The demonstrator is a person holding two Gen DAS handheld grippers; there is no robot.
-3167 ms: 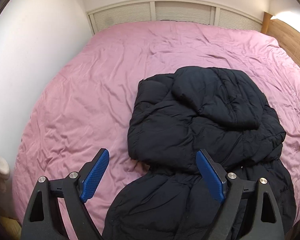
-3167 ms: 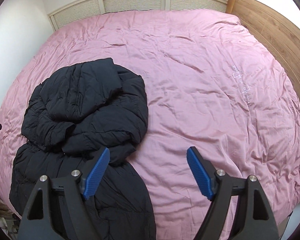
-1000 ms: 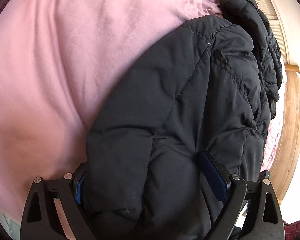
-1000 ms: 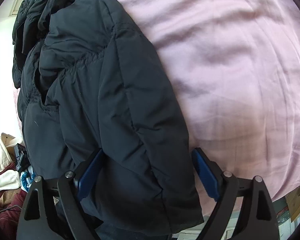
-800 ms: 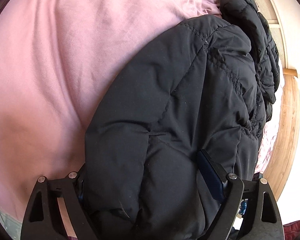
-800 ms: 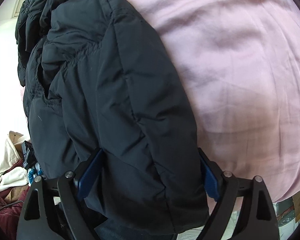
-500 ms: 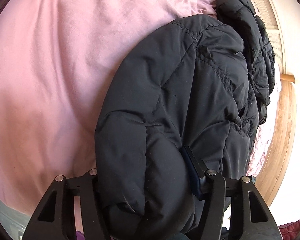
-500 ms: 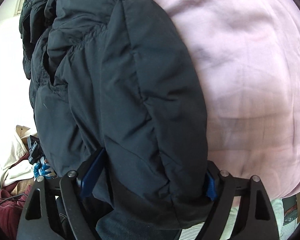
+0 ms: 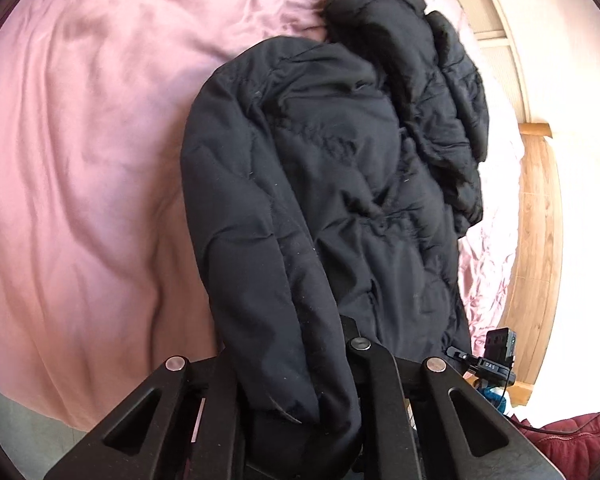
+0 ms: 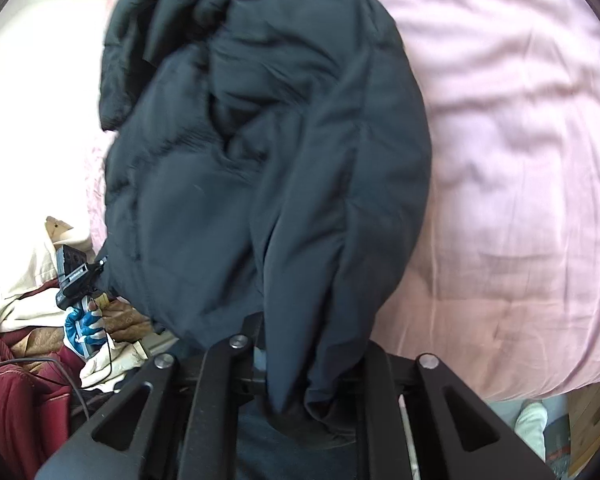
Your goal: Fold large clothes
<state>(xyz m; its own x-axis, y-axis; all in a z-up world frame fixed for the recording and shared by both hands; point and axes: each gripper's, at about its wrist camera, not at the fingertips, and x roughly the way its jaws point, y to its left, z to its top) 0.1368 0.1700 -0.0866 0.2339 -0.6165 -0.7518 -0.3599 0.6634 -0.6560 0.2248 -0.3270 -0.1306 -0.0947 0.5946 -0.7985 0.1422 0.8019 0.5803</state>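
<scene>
Both grippers have gone from wide open to clamped on the jacket (image 9: 332,184) since the earlier frames, and I now see its near end gathered up off the bed. In the left wrist view the black quilted jacket runs from my left gripper (image 9: 296,364) away across the pink bedsheet (image 9: 84,168), its far end still bunched on the sheet. The left gripper's fingers are drawn in tight on a thick fold of the hem; the pads are buried in fabric. In the right wrist view the same jacket (image 10: 268,152) hangs in folds from my right gripper (image 10: 300,360), whose fingers are likewise closed on the fabric. The pink bedsheet (image 10: 512,168) fills the right side of that view. A wooden bed frame (image 9: 536,240) borders the bed. Beside the bed lie a pile of cream and red clothes (image 10: 24,344).
</scene>
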